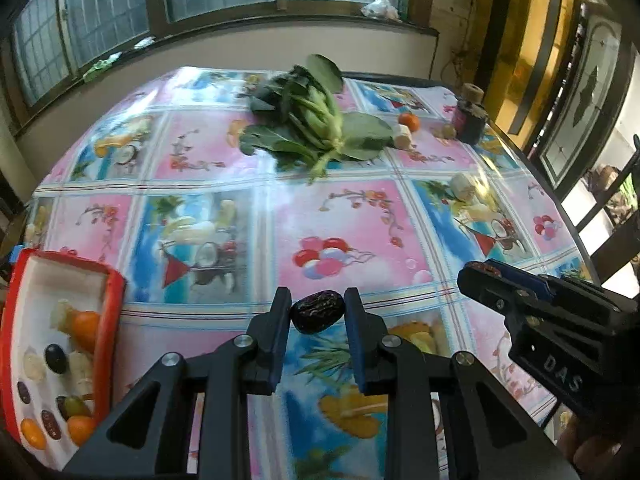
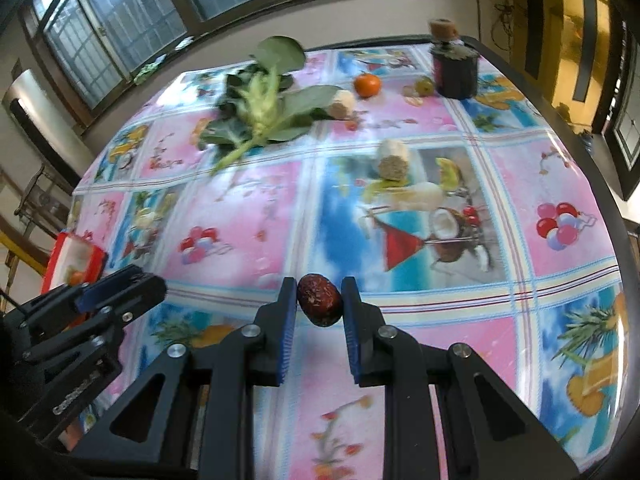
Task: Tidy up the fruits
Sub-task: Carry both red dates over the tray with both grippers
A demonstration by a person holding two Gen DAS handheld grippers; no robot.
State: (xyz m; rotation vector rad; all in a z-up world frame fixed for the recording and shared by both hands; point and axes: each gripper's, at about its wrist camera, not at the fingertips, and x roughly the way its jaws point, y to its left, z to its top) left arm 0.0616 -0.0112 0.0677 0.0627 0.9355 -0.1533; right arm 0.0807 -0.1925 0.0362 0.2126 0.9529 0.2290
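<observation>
Both my tongs gripped dates: left tongs [image 1: 318, 312] a dark date [image 1: 317, 311], right tongs [image 2: 319, 300] a red date [image 2: 319, 299]. The red tray [image 1: 114, 304] lay left, nearer my left hand.

A glossy plastic tablecloth [image 2: 248, 216] printed with pink and blue squares of balloons, coconuts and flowers fills the middle of both views. Toward the top centre lies a bunch of dark green leafy vegetable with pale stalks [image 1: 308, 124], and at the upper right stands a dark cylindrical jar with a brown cork-like knob on top [image 2: 454, 68]. Along the top edge runs a row of brown-framed windows with grilles [image 1: 160, 4], and a small crumpled whitish bag [image 1: 380, 4] sits on the sill.
</observation>
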